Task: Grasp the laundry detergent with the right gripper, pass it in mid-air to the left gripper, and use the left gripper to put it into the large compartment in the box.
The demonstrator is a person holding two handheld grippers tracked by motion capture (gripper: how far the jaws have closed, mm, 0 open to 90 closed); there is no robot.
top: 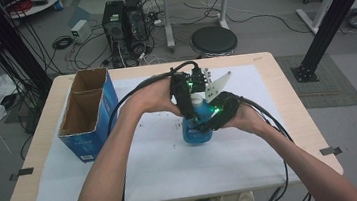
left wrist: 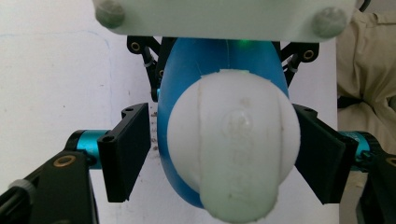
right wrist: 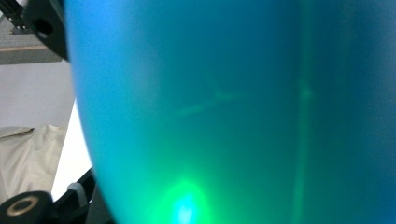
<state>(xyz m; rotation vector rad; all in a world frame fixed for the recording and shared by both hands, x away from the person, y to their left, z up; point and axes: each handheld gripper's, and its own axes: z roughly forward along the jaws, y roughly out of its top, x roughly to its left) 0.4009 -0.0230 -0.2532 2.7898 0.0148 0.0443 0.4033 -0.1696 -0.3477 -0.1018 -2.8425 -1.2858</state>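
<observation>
Blue bottle (right wrist: 224, 112) clamped in my right gripper (top: 214, 113); left gripper (top: 186, 99) half-open around its white cap (left wrist: 233, 144), right pad touching; box (top: 89, 112) empty, well apart.

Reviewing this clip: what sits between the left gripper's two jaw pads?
In the left gripper view, the blue bottle's white cap sits between the left gripper's pads. The right pad is at the cap's side; a slim gap remains by the left pad.

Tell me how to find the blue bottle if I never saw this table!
Look at the white sheet covering the wooden table. Near its middle, right of the open blue cardboard box, two hands meet around the blue bottle. It is the only rounded, shiny blue thing, and it has a white cap on top.
</observation>
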